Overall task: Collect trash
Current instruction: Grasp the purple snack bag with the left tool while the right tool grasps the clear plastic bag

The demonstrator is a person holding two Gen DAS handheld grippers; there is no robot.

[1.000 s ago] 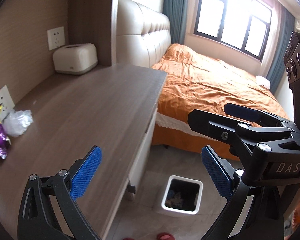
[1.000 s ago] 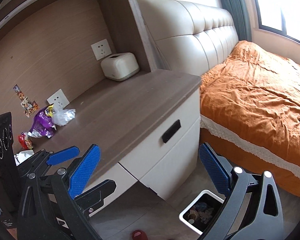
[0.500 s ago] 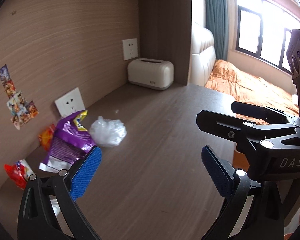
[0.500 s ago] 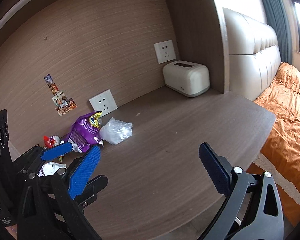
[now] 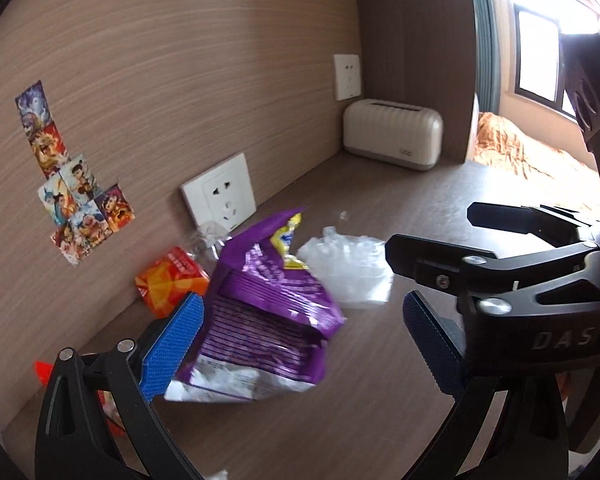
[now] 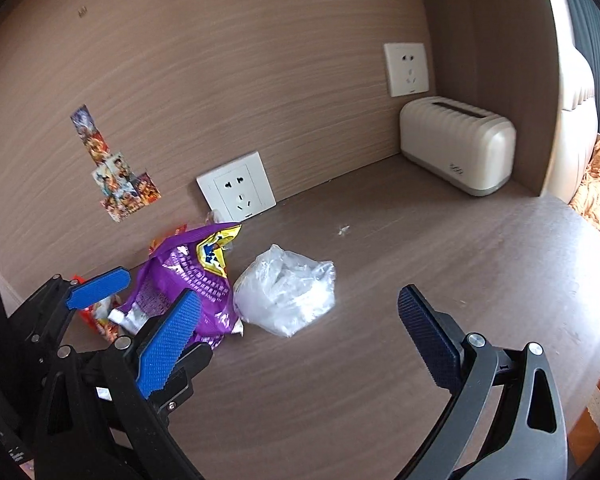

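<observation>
Trash sat on desk (image 6: 420, 280) by wall: purple snack bag (image 5: 260, 308), clear plastic wad (image 6: 286, 290) just right of it, orange wrapper (image 5: 168, 280) behind. Left gripper (image 5: 300, 348) spread wide around bag, not clamping. Right gripper (image 6: 300, 340) wide, empty, near wad.

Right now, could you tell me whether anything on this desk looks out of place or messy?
Yes: litter is heaped by the lower wall socket. A crumpled purple snack bag, a wadded clear plastic bag and an orange wrapper lie loose on the desk, with a tiny scrap beyond.
</observation>
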